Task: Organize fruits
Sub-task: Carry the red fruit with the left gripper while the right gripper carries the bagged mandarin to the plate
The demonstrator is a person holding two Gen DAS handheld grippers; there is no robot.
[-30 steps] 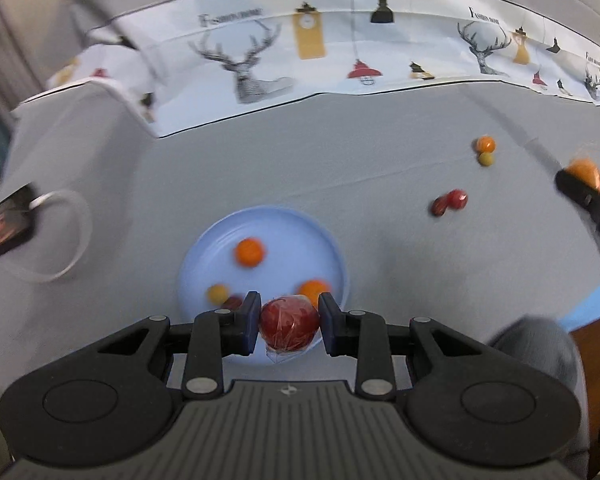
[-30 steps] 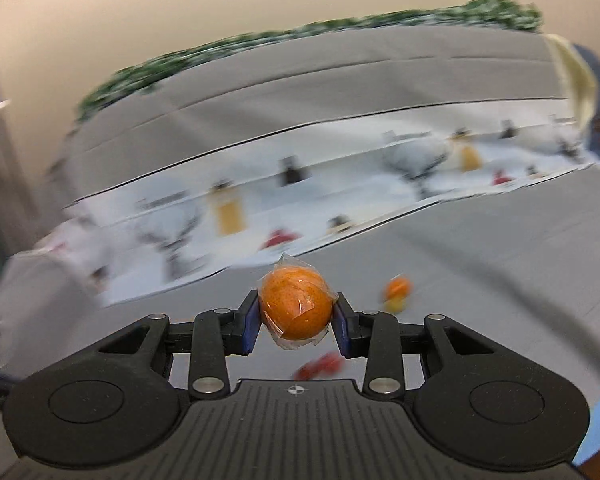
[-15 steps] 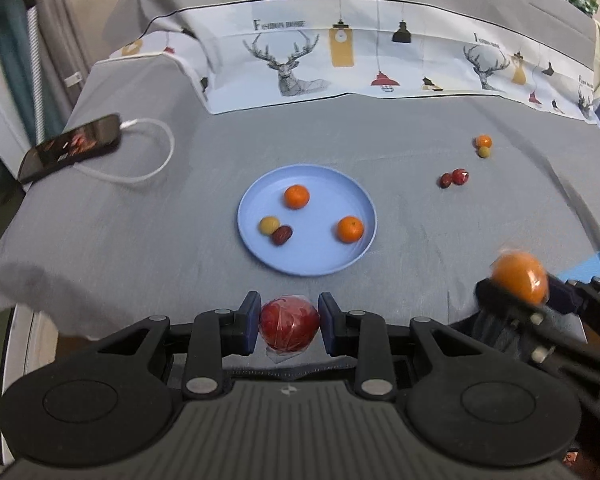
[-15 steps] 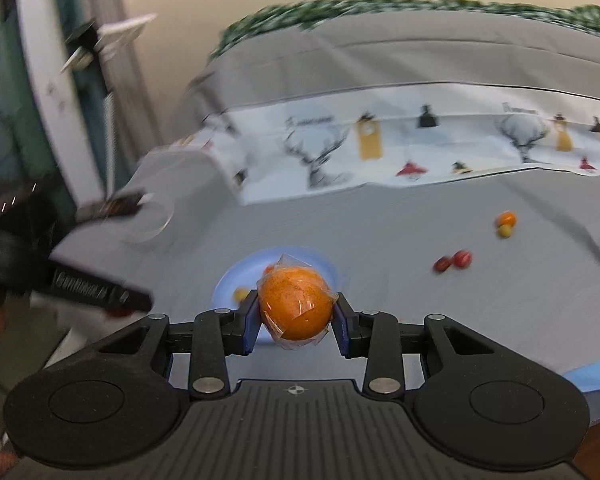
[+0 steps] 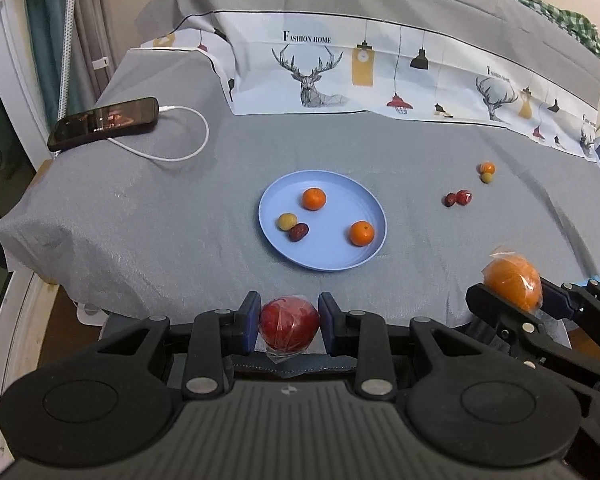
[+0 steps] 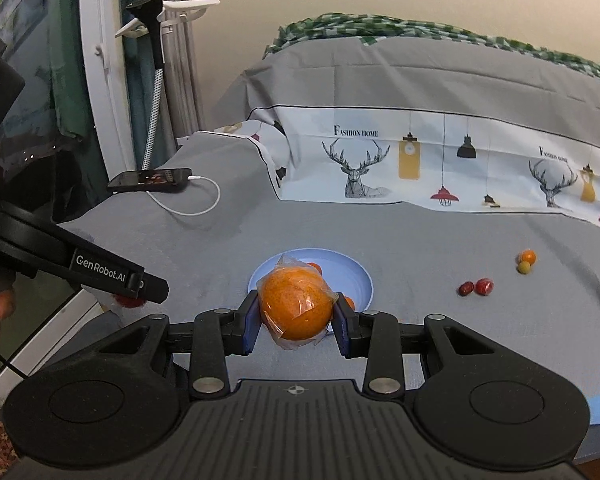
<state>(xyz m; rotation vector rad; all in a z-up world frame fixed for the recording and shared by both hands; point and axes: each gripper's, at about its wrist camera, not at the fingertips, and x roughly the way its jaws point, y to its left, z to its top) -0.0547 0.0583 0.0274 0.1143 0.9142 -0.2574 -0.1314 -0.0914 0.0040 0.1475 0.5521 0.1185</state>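
My left gripper [image 5: 289, 326] is shut on a red apple [image 5: 289, 327] wrapped in plastic film, held off the near edge of the grey bed. My right gripper [image 6: 296, 316] is shut on a wrapped orange [image 6: 294, 306]; it also shows in the left wrist view [image 5: 512, 280] at the right. A blue plate [image 5: 324, 256] on the bed holds two small oranges [image 5: 314, 198], a yellowish fruit [image 5: 287, 221] and a dark red date [image 5: 299, 232]. Loose on the cover lie two red fruits [image 5: 458, 198] and a small orange with a yellow fruit [image 5: 487, 172].
A phone [image 5: 104, 122] on a white charging cable [image 5: 180, 148] lies at the bed's far left. A deer-print sheet [image 5: 380, 76] crosses the back. A curtain and white frame [image 6: 100, 80] stand left of the bed. The left gripper's body [image 6: 80, 268] shows at the right wrist view's left.
Both grippers have pulled back and up from the plate to the bed's near edge, each still holding its fruit. The right gripper has swung left to face the plate.
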